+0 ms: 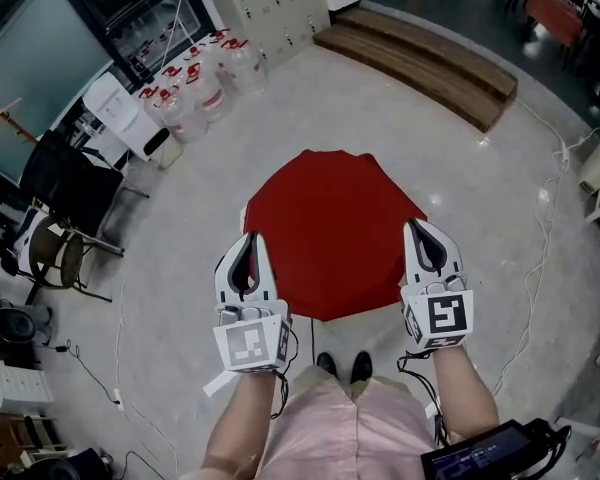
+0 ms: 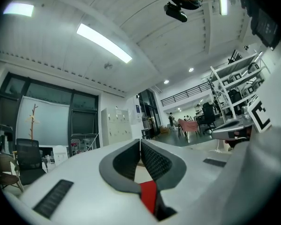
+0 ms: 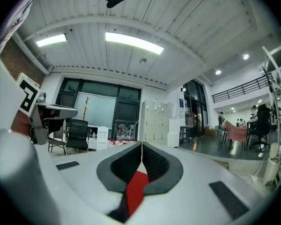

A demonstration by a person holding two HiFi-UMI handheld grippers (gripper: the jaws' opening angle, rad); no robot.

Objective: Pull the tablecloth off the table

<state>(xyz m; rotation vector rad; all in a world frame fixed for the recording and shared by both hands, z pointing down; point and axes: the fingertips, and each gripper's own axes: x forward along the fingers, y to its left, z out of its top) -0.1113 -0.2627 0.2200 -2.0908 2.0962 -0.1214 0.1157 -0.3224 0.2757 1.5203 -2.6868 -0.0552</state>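
- Nearest you, the left gripper [image 1: 249, 238] and the right gripper [image 1: 413, 225] hover above the near hem. Each has its jaws closed on nothing, and red only shows through the gap behind the tips.
- Just beyond, the red fabric tablecloth [image 1: 330, 208] lies spread over the desk, hiding it. You look to be at the approach step.
- Next, by my judgement: open both jaws, drop to the near edge, pinch the fabric, then draw it toward you.

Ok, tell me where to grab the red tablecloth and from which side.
Pinch the tablecloth at its near edge, coming from the side where the person stands. Its top lies flat with no fold to pinch, so the rim is probably the only part that can be gripped.
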